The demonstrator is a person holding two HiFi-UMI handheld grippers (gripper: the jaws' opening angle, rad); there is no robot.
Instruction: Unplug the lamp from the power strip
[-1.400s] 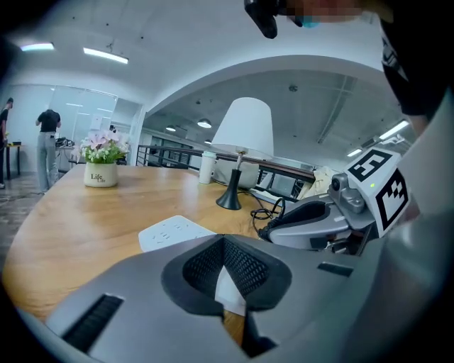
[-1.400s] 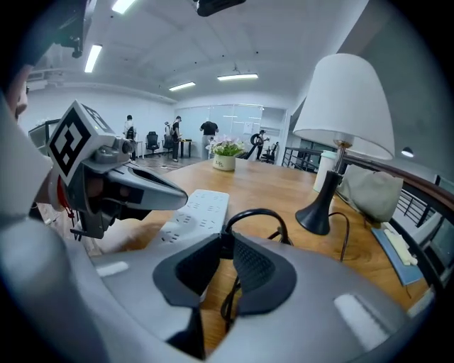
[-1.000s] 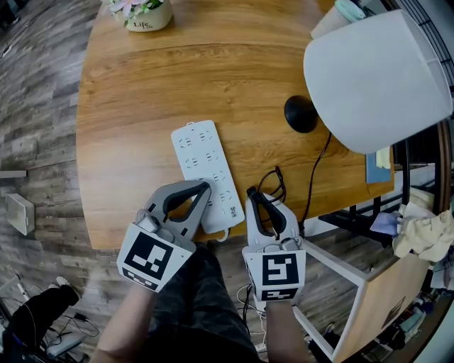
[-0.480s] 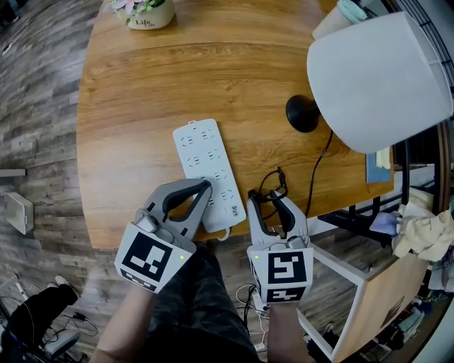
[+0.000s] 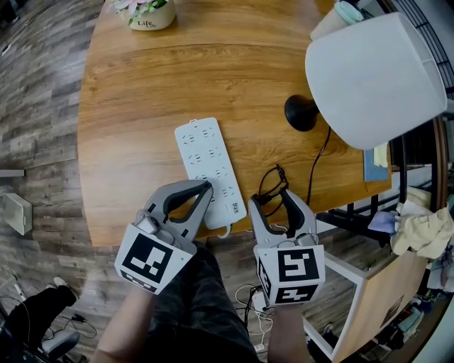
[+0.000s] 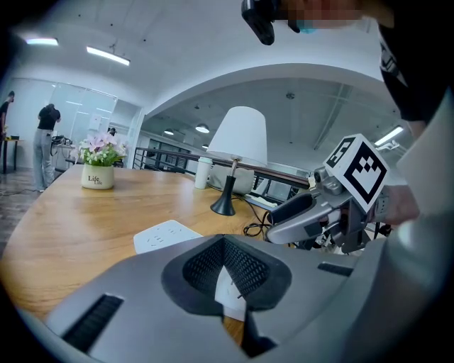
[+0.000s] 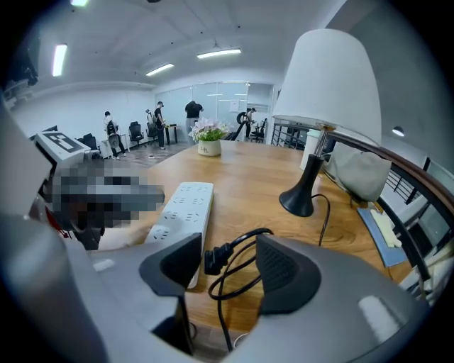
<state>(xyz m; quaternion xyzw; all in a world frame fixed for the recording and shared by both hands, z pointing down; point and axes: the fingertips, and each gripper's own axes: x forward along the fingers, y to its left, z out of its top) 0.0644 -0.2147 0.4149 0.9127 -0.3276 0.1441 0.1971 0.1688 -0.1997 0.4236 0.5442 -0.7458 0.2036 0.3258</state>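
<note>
At the far left of the round wooden worktop (image 5: 135, 92) stands a small flower pot (image 5: 147, 14). Nearer, the left gripper (image 5: 206, 186) reaches in over the near edge with its jaws brought together. Their tips rest on the near part of the white power strip (image 5: 206, 159), which lies flat in the middle of the worktop and runs from near to far. Just right of the strip, the right gripper (image 5: 269, 200) points down over the near edge. Its jaws have just been opening and now stand well apart. The lamp's black plug (image 7: 215, 259) lies loose on the worktop between them, closer to the left-hand jaw and gripped by neither. The plug is out of the strip, just beside its near right corner. A loop of black cord (image 5: 273, 186) curls around the plug, then runs toward the far right to the round black base (image 5: 301, 113) of the white-shaded lamp (image 5: 372, 78), which stands over the worktop's right side. Past the right edge, lower down, lies a heap of cloth (image 5: 418, 230).
</note>
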